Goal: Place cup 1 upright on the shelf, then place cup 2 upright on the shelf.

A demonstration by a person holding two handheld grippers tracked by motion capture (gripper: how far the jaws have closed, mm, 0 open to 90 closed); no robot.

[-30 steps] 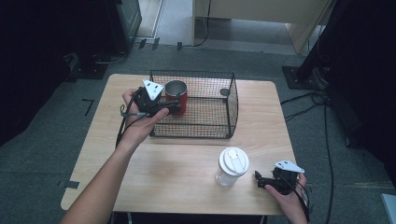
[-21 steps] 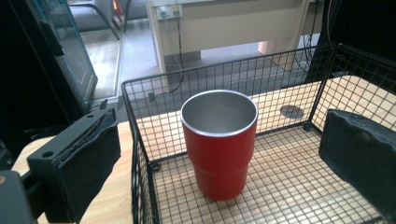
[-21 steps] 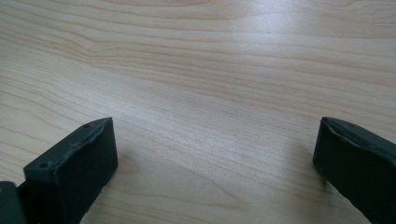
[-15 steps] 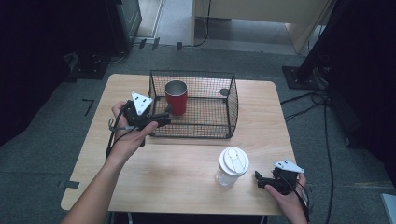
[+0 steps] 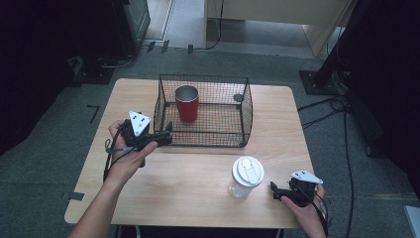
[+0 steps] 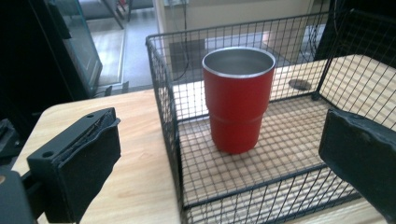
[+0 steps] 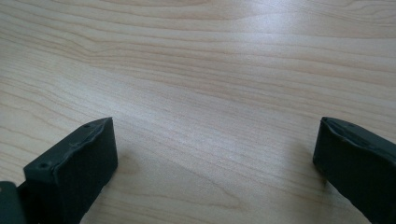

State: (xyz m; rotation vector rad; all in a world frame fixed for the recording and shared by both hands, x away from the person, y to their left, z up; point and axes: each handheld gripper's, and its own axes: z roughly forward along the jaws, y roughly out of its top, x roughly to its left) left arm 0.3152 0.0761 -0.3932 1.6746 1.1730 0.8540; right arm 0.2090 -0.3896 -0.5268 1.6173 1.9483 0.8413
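Worktop (image 5: 198, 173): pale wood grain, rounded corners, bare between the hands.
Floor (image 5: 44, 163): grey carpet, tape marks near the left edge, cables on the right.
Room: dark cabinet at back left, light wooden furniture at back.
Basket (image 5: 245, 106): black wire, at the worktop's far middle.
Cup (image 5: 187, 102): red, steel-lined, upright inside the basket's left part.
Bottle (image 5: 246, 177): clear, white lid, upright near front right.
Left claw (image 5: 168, 135): wide open, holding nothing, just outside the basket's near left corner.
Right claw (image 5: 273, 191): wide open, holding nothing, low over bare wood right of the bottle.

A white-lidded clear jar (image 5: 246, 176) stands on the wooden table (image 5: 188, 183), near its front edge.
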